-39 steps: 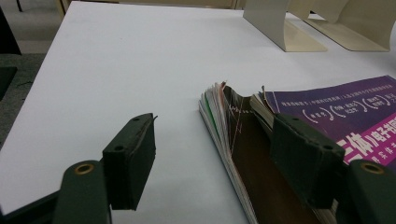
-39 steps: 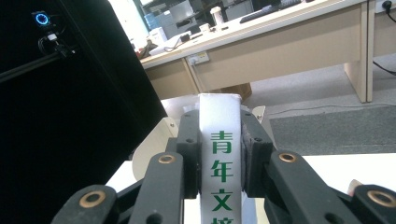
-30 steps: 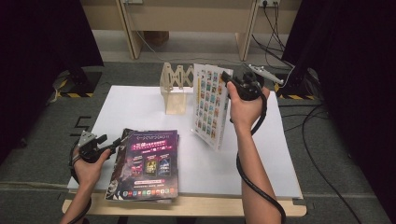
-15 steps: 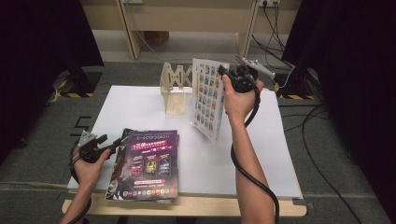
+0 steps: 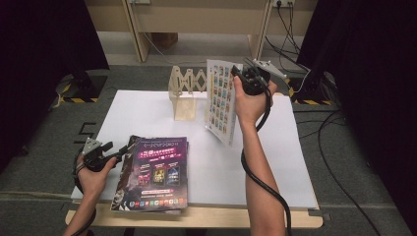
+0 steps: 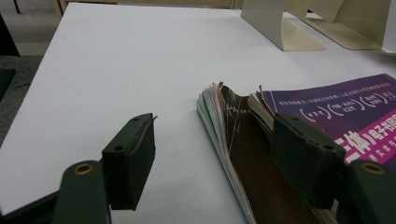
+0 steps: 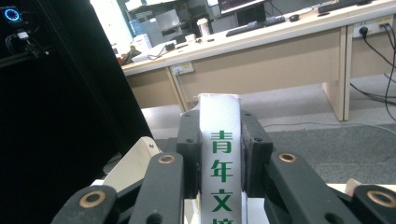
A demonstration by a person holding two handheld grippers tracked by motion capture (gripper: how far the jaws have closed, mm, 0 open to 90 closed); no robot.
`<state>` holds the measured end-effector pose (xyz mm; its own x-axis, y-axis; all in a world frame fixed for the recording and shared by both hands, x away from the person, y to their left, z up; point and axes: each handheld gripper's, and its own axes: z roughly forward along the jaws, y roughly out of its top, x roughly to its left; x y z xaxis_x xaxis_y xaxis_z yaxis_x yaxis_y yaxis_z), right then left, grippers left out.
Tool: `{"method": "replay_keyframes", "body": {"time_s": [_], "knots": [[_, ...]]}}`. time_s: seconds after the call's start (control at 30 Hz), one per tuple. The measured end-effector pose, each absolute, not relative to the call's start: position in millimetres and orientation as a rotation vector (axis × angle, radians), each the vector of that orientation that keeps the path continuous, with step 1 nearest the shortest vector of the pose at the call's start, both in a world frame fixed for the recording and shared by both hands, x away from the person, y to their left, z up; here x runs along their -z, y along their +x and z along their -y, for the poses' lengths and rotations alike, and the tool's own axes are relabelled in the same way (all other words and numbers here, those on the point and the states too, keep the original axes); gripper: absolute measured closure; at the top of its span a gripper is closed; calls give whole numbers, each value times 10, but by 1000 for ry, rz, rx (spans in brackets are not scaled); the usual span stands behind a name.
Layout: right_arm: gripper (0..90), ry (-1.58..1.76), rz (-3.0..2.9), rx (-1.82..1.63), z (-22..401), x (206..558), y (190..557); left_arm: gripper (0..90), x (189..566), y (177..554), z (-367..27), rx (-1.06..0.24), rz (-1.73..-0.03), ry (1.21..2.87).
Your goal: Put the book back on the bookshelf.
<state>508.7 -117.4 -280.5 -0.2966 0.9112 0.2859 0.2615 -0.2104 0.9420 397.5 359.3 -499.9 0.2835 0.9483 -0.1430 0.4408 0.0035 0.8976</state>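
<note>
Book: thick white-spined picture book [image 5: 220, 101], lifted upright beside beige wooden rack [image 5: 186, 92], not slotted yet
Right gripper [image 5: 239, 74]: clamped on book spine
Left gripper [image 5: 118, 153]: jaws apart by purple magazine pile [image 5: 156, 172]

I am squeezing my right gripper [image 7: 219, 161] on the white spine of a magazine [image 7: 219, 140] with green characters, facing a long desk [image 7: 280, 42].
</note>
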Motion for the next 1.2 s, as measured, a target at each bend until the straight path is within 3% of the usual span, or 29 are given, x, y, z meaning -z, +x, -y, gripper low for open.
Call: {"method": "replay_keyframes", "body": {"time_s": [1.2], "knots": [[744,1385,-1438,-1505,1073,2769,5308,302,4998,3971,-3589,-671,-1305,1602]]}}
